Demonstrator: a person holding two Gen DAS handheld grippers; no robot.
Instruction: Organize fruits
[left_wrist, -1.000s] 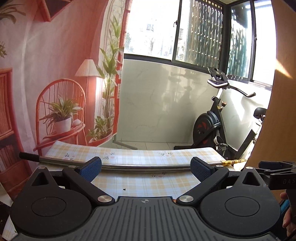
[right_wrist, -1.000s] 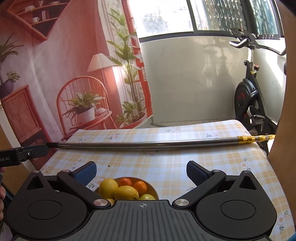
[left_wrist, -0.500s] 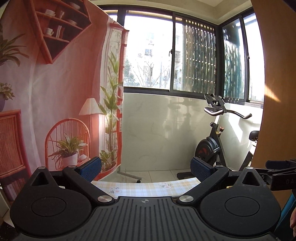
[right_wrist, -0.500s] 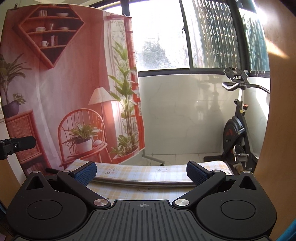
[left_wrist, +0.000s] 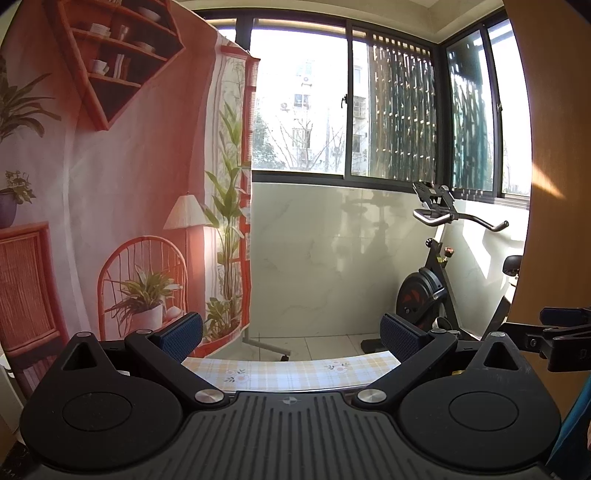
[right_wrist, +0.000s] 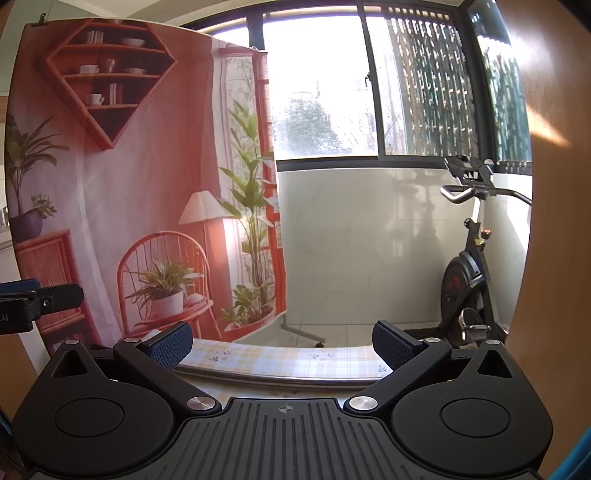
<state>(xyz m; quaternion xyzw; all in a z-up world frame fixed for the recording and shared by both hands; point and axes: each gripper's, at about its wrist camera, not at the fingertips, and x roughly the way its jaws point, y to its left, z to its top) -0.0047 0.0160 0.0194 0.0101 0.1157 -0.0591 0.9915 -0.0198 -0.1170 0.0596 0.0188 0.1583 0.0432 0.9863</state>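
Observation:
No fruit or bowl shows in either view now. My left gripper (left_wrist: 291, 332) is open, its blue pads wide apart with nothing between them, raised and facing the far wall. My right gripper (right_wrist: 282, 341) is open too and holds nothing. Only the far strip of the checked tablecloth (left_wrist: 288, 369) (right_wrist: 295, 356) appears between the fingers. A metal rod (right_wrist: 288, 378) lies across the table in the right wrist view. The right gripper's tip (left_wrist: 561, 332) pokes in at the right edge of the left wrist view, and the left gripper's tip (right_wrist: 33, 299) shows at the left edge of the right wrist view.
A printed backdrop (left_wrist: 110, 221) (right_wrist: 129, 221) with a chair, plants and a shelf hangs behind the table on a wheeled stand. An exercise bike (left_wrist: 436, 288) (right_wrist: 469, 280) stands at the right by the window. A wooden panel (left_wrist: 554, 147) rises at the far right.
Both grippers have tilted upward. The bowl of lemons and oranges seen a second ago has dropped out of the right wrist view, and most of the table has left both views.

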